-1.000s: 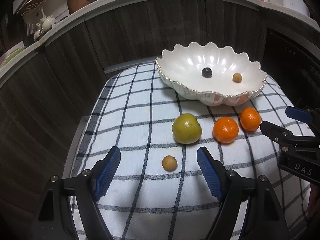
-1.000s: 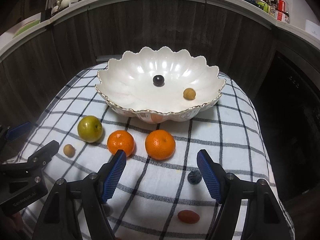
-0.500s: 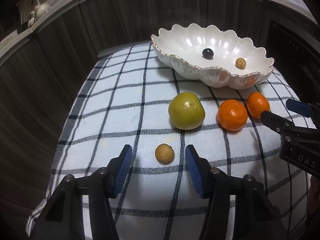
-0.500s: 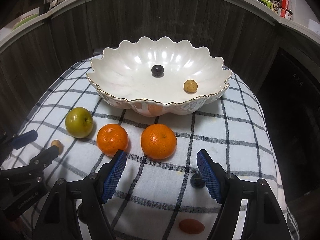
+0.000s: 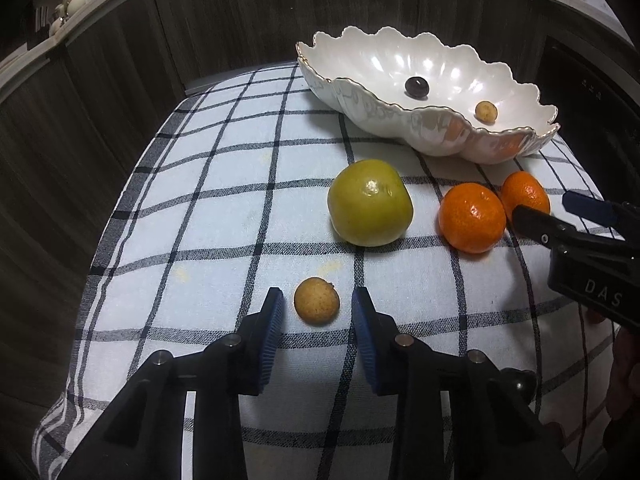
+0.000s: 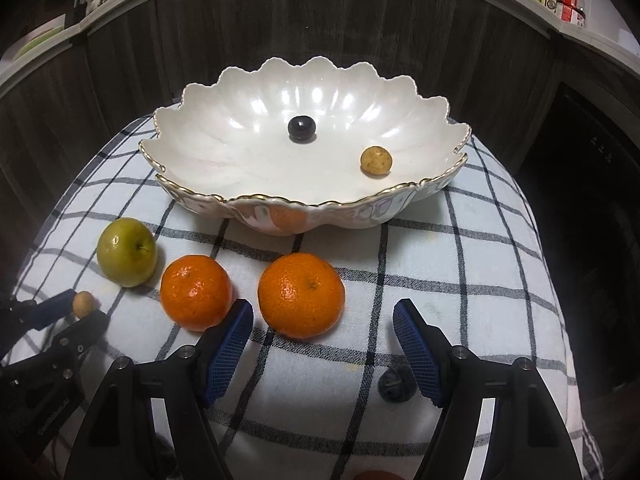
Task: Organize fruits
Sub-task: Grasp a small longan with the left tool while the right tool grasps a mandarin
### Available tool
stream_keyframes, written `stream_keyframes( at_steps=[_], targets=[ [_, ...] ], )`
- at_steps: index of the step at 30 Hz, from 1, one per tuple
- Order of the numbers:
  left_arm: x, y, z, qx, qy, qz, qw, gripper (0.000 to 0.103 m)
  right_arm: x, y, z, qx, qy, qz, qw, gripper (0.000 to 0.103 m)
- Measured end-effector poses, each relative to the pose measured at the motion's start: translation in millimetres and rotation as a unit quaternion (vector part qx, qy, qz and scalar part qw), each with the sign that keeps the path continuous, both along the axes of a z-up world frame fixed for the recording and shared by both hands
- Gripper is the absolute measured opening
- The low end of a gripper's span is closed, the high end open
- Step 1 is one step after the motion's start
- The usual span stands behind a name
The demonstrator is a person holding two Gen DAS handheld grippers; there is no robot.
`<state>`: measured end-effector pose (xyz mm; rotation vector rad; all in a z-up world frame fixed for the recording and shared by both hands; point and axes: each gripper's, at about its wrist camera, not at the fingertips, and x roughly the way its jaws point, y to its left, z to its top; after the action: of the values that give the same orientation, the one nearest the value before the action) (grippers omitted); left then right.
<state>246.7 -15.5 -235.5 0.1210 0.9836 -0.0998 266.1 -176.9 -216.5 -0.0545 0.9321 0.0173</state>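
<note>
Fruit is going into the scalloped white bowl (image 6: 440,128), and we are at the pick-up of the small tan fruit (image 5: 317,300), perhaps a longan, lying on the checked cloth (image 5: 224,200) over the worktop. Our left tongs (image 5: 317,312) bracket it: the jaws have just been closing, the fruit sits between the blue pads (image 5: 272,320), yet a sliver of cloth shows on each side, so they are open around it and not yet pressing. Our right tongs (image 6: 323,320) stand wide open, the nearer mandarin (image 6: 301,295) just ahead of the gap and nothing held.

We judge the next move calls for finishing the squeeze gently, since a small round fruit could roll or pop out, then a lift over the bowl's gilt rim.

Counted: one bowl, holding one dark round fruit (image 6: 302,129) and one tan one (image 6: 376,162). On the cloth, one green apple (image 6: 127,251), two mandarins, the second (image 6: 196,292) just left of the first, one tan fruit, one dark bluish berry (image 6: 394,386) beside the right pad, and a reddish fruit (image 6: 374,475) barely showing at the bottom edge
</note>
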Motion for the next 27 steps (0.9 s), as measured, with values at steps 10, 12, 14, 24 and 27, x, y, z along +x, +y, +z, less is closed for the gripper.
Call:
stream_keyframes(
  at_steps=[10, 12, 14, 24, 27],
  targets=[
    [4, -1, -1, -0.005, -0.005, -0.001, 1.0, 0.023, 9, -1, -10, 0.025, 0.011, 0.001, 1.0, 0.06],
    [4, -1, -1, -0.005, -0.006, -0.001, 1.0, 0.023, 8, 0, -10, 0.026, 0.007, 0.005, 1.0, 0.055],
    [4, -1, -1, -0.004, -0.008, -0.002, 1.0, 0.023, 8, 3, -11, 0.027, 0.005, 0.013, 1.0, 0.048],
    [2, -2, 4, -0.005, -0.012, -0.005, 0.9999, 0.023, 4, 2, -7, 0.035, 0.0, 0.017, 0.999, 0.047],
    [1, -3, 10, -0.005, -0.017, -0.004, 0.9998, 0.023, 1, 2, -2, 0.039, -0.003, 0.019, 0.999, 0.047]
  ],
)
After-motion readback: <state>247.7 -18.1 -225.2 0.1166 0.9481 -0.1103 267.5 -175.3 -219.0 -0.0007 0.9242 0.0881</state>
